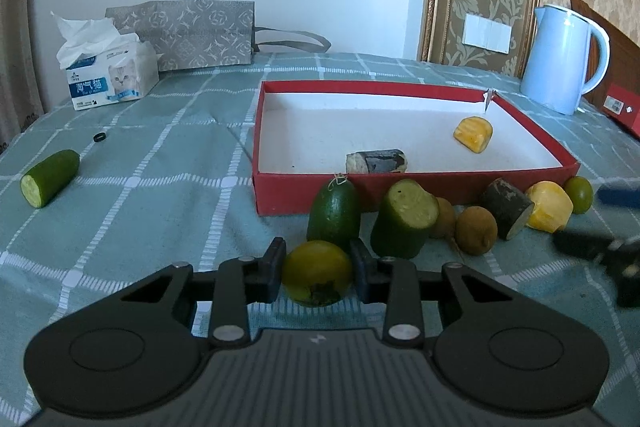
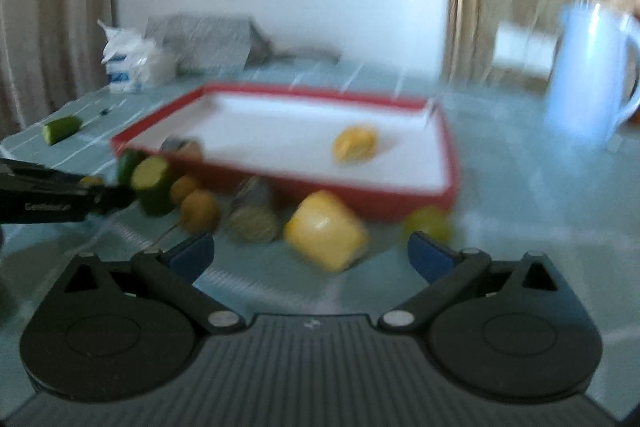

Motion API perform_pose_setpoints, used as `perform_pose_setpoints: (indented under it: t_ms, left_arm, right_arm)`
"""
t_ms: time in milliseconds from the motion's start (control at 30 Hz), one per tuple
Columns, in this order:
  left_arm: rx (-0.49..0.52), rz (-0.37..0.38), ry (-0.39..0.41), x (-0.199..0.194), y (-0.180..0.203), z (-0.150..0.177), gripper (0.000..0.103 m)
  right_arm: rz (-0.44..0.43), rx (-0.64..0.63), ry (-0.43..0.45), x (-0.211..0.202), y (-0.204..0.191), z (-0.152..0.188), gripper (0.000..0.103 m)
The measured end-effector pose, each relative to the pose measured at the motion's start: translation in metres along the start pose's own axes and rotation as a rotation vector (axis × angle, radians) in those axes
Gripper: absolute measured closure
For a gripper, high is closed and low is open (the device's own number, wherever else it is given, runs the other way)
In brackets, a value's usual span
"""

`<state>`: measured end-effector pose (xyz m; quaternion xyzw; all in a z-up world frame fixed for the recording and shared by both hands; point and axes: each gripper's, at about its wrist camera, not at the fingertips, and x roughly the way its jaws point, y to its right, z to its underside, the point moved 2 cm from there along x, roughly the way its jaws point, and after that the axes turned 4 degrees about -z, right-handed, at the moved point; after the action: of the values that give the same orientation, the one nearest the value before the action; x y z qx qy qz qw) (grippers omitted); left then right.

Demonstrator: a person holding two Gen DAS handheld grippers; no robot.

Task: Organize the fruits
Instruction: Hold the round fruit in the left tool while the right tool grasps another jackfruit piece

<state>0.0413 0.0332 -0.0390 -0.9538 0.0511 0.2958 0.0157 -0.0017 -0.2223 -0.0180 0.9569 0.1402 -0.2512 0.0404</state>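
While the left claw (image 1: 317, 273) is pinching a yellow-green round fruit (image 1: 316, 271) just above the worktop (image 1: 140, 187), the right claw (image 2: 312, 257) is spread wide. It's near the yellow chunk (image 2: 326, 235) by the red box (image 2: 400, 199).

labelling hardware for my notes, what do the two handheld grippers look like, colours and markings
Both are matte black with ribbed bodies, round side discs, silver pivot screws and a small white logo. The left gripper has black finger pads; the right gripper has blue pads.

Three green cucumber pieces (image 1: 50, 179), two yellow chunks (image 1: 473, 134), two dark pieces (image 1: 377, 161), two brown fruits (image 1: 476, 230), two limes (image 1: 317, 273), one box (image 1: 416, 187).
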Motion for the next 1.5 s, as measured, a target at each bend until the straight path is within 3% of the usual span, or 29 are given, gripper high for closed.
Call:
perform_pose_setpoints:
  t_ms: [67, 133, 300, 533, 767, 933, 967, 1033, 1167, 1500]
  left_arm:
    - [-0.002, 0.001, 0.0, 0.0, 0.0, 0.0, 0.069]
    - [-0.006, 0.004, 0.001, 0.0, 0.0, 0.0, 0.069]
    - [-0.014, 0.01, 0.001, 0.0, -0.001, 0.0, 0.069]
    - [-0.011, 0.009, 0.001, 0.0, -0.001, 0.0, 0.069]
    - [-0.012, 0.009, 0.001, 0.0, -0.001, 0.0, 0.069]
    - [-0.01, 0.008, 0.001, 0.0, -0.001, 0.0, 0.069]
    - [-0.009, 0.008, 0.001, 0.0, -0.001, 0.0, 0.069]
    - [-0.009, 0.007, 0.0, 0.0, -0.001, 0.0, 0.069]
    - [-0.007, 0.006, 0.0, 0.0, -0.001, 0.0, 0.069]
    - [-0.007, 0.006, 0.0, 0.0, 0.0, 0.001, 0.069]
  right_arm:
    - [0.04, -0.086, 0.025, -0.006, 0.004, 0.001, 0.004]
    - [0.042, -0.153, -0.013, -0.002, 0.008, 0.001, 0.018]
    - [-0.057, -0.209, -0.03, 0.006, 0.009, 0.0, 0.04]
    - [-0.081, -0.292, -0.072, 0.022, -0.002, -0.002, 0.043]
    - [-0.168, -0.16, -0.115, 0.041, 0.019, -0.01, 0.044]
    - [-0.161, -0.123, -0.123, 0.041, 0.019, -0.008, 0.044]
    - [-0.17, -0.108, -0.125, 0.042, 0.02, -0.009, 0.047]
    - [-0.205, -0.088, -0.125, 0.04, 0.02, -0.008, 0.062]
    - [-0.193, -0.1, -0.117, 0.037, 0.016, -0.007, 0.071]
    - [-0.161, -0.128, -0.107, 0.033, 0.008, -0.006, 0.076]
